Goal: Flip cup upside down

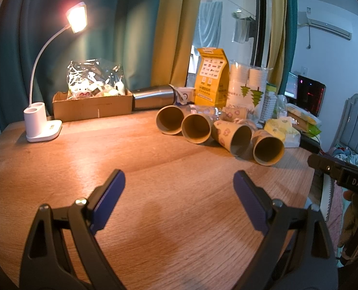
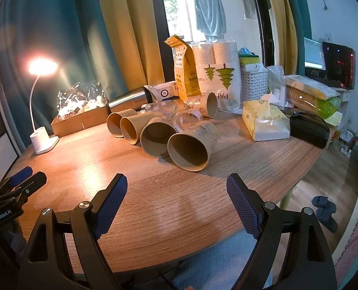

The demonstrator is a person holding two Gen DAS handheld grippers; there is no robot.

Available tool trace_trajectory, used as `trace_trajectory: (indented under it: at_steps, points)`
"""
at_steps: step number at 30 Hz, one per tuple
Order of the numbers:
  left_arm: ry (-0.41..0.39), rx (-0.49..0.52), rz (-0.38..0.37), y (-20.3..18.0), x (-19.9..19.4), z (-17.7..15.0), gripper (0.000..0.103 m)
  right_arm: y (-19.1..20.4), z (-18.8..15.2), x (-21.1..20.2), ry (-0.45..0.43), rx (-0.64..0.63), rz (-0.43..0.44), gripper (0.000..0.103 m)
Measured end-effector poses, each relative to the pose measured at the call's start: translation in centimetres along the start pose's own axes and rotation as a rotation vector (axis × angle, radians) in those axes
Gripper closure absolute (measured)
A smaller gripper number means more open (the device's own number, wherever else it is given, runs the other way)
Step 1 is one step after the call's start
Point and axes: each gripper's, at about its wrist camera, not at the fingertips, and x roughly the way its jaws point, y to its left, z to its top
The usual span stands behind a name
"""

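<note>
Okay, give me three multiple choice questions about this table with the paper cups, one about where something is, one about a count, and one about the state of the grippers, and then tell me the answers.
1. Where does the lit desk lamp stand on the table?
A. At the far left
B. At the far right
C. In the middle, among the cups

2. How many paper cups lie in the front row with their open mouths toward the camera?
A. Two
B. Four
C. Seven

3. What state are the right gripper and the left gripper in?
A. Both open and empty
B. Both shut on a cup
C. One open, one shut on a cup

Answers:
1. A, the lamp stands at the table's left edge, beside the cardboard box.
2. B, four mouths show side by side in both views.
3. A, each pair of fingers stands wide apart over bare wood.
</note>
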Motion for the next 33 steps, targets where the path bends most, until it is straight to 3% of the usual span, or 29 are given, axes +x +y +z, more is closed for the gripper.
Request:
trace_trajectory:
  at_steps: [9,15,17,25,33]
  points:
    - [0.008,0.005,0.0,0.1,0.1,0.0,0.011,-0.1,0.2,0.0,0.001,0.001,-0.001,0.016]
    - [0.074,-0.004,0.009,0.3,1.4,0.9,0.011,-0.6,-0.1,0.3,0.017,0.023,0.012,0.016]
    - [0.126,-0.013,0.004,-0.1,2.4,1.9,0.011,-1.4,-0.1,0.7,0.026,0.035,0.017,0.016]
    - [0.401,-0.029,-0.132,-5.1,9.3,8.0,0.011,-6.8,-0.2,2.9,0.07,0.126,0.03,0.016]
    - [0.578,-0.038,-0.106,-11.2,18.7,12.1,0.011,-12.7,-0.1,4.9,0.102,0.223,0.076,0.016]
